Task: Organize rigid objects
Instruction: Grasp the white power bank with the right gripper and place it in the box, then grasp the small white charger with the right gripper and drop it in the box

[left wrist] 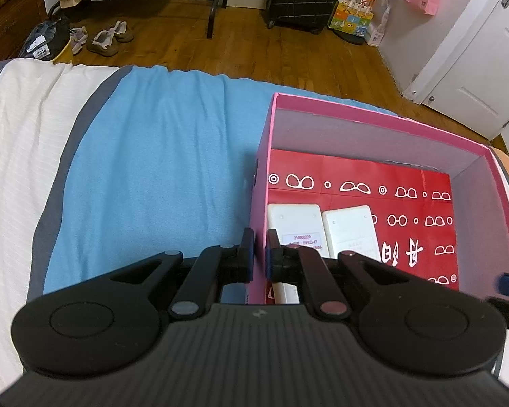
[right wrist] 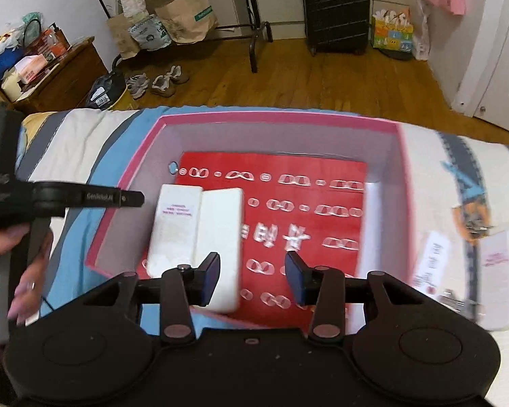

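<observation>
A pink box [left wrist: 262,169] with a red patterned floor sits on the blue blanket. Two white flat devices lie side by side in its near left corner, one labelled [left wrist: 293,218], one plain [left wrist: 351,227]. My left gripper [left wrist: 259,249] is shut on the box's left wall, one finger outside, one inside. In the right wrist view the same box [right wrist: 271,117] holds both devices, the labelled [right wrist: 176,224] and the plain [right wrist: 220,234]. My right gripper [right wrist: 252,273] hovers open above the box floor with nothing between its pads.
More white labelled pieces [right wrist: 431,257] lie blurred on the bedcover right of the box. A hand [right wrist: 3,237] holds the left tool at the far left. Beyond the bed edge is wooden floor with shoes [left wrist: 105,39], a suitcase [right wrist: 336,10] and bags.
</observation>
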`<state>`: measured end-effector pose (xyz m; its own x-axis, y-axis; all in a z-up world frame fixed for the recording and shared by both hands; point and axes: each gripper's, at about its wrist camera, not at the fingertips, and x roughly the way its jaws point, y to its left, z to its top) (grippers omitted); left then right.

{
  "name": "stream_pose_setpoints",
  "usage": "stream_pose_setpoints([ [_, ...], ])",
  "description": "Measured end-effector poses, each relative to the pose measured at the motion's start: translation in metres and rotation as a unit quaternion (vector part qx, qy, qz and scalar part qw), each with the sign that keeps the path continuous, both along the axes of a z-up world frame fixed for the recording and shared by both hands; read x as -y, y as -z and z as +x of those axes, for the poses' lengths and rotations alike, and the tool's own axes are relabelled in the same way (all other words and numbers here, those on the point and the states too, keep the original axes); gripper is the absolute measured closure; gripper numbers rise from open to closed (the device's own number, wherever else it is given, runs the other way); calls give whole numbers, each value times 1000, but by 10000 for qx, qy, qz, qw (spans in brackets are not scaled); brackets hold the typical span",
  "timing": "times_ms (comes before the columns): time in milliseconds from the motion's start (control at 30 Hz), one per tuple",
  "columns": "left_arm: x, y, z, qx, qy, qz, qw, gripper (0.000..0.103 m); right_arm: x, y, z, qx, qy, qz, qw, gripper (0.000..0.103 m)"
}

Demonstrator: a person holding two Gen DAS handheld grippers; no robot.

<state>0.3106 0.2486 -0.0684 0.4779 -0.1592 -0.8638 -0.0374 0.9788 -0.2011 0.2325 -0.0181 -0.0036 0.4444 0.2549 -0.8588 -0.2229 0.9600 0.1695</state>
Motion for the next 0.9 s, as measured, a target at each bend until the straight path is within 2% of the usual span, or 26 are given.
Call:
stream_pose_setpoints([
  [367, 6, -2, -1, -44, 1, 197, 9998, 97, 88, -38, -41, 344, 97, -258, 9990, 39],
  [433, 8, -1, -1, -89, 27, 253, 9996, 97, 102, -38, -47, 405, 13, -308, 9987, 33],
  [500, 9, -1, 0, -111, 33, 307, 9995, 97, 114, -36, -55, 626, -146, -304, 9975, 23],
  [667, 11, -2, -2, -135, 16, 379, 9992, 97, 149, -23, -69, 1220, -354, -159, 9918, 16],
  [767, 13, -1, -1, -163, 10, 407, 9990, 97, 169, -4, -71, 1545, -398, -117, 9871, 10],
  [833, 13, 0, -1, -176, 34, 415, 9990, 97, 182, 17, -66, 1513, -375, -164, 9876, 10],
  [900, 11, 0, -1, -191, 27, 374, 9991, 97, 196, 36, -61, 1270, -16, -192, 9917, 10],
])
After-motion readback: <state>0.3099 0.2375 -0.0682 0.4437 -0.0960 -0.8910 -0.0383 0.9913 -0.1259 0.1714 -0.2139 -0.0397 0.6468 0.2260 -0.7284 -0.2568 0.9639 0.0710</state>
